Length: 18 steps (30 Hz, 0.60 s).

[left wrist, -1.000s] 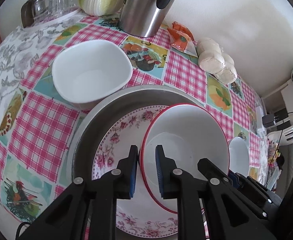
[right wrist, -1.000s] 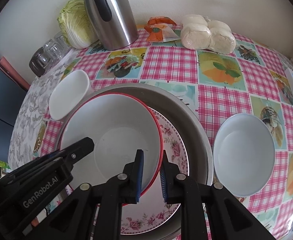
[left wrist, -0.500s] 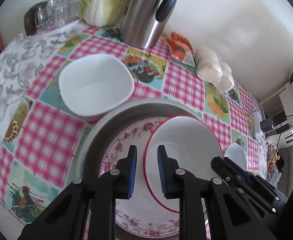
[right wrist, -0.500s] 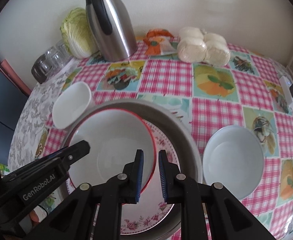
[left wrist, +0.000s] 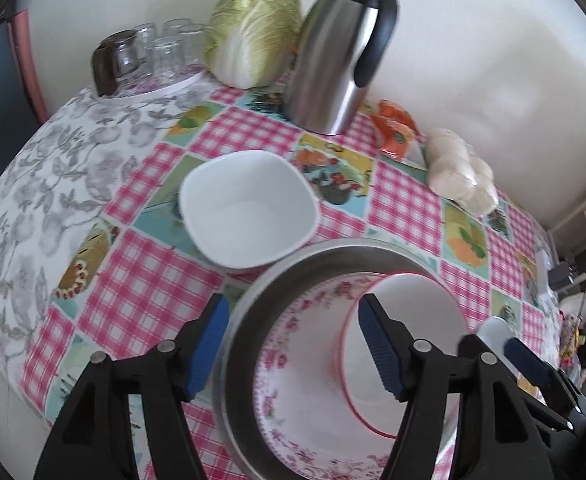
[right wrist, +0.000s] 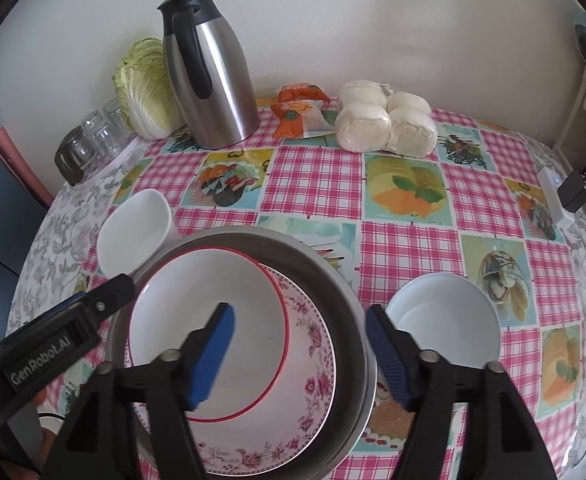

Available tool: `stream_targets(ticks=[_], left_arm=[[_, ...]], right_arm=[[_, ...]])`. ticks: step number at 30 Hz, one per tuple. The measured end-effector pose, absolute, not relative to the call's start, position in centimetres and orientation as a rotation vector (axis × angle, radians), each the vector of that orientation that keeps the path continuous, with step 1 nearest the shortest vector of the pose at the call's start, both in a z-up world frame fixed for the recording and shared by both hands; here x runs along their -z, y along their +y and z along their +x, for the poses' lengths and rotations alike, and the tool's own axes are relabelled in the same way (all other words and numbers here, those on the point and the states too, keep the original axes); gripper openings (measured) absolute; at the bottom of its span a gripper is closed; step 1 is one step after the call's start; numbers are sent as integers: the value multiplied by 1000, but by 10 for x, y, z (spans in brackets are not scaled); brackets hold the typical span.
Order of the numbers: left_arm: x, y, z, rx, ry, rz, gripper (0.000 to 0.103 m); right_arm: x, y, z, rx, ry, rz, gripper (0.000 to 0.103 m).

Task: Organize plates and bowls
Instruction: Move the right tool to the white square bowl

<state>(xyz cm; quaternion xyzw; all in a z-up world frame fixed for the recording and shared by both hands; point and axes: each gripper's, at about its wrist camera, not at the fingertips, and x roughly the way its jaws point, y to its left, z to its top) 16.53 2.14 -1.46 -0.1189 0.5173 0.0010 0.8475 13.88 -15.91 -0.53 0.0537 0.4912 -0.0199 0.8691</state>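
A red-rimmed white bowl (right wrist: 201, 320) rests on a pink floral plate (right wrist: 309, 364) inside a round metal pan (right wrist: 345, 300). The bowl (left wrist: 409, 320), plate (left wrist: 293, 368) and pan (left wrist: 245, 340) show in the left wrist view too. My left gripper (left wrist: 293, 340) is open and empty, its fingers straddling the pan's left rim. My right gripper (right wrist: 299, 350) is open and empty over the pan's right side. A squarish white bowl (left wrist: 249, 208) sits left of the pan, also in the right wrist view (right wrist: 137, 232). A round white bowl (right wrist: 445, 324) sits right of the pan.
A steel thermos jug (right wrist: 209, 80), a cabbage (right wrist: 145, 88), upturned glasses on a tray (left wrist: 149, 60), an orange packet (right wrist: 297, 112) and bagged white buns (right wrist: 385, 120) stand along the wall. A white power strip (right wrist: 553, 196) lies at the table's right edge.
Both grippers have opened from shut on the red-rimmed bowl's rim and pulled back and up. The bowl now rests on the floral plate in the pan.
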Motion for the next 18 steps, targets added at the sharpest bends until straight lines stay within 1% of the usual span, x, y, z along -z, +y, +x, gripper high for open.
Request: stream_targets(ticks=[1,2,6,10,15,16,17,18], left_arm=[[16,23,166,-14,1094,-252,80],[17,25,166,-23,1095,-254,82],[17,28,166,-46,1091,-249,82],[17,30,166,-63,1083,-232,82],[18,32,168,-75,1082,-228,83],[18,32,168,-82,1081,-225,85],[18,33,168,-90,1078,-222,93],[18,34,168,-96,1072,-221,95]], right_arm=[[5,-159,139,46,1028,111,77],[6,-160,139,50,1030,109,78],[8,-160,139,62,1032,102,86],[9,-161,140,68,1034,103,90],[9,-161,139,72,1030,108,100],[8,-161,139,74,1028,108,101],[8,-161,139,75,1025,110,103],[8,-161,138,76,1022,114,103]])
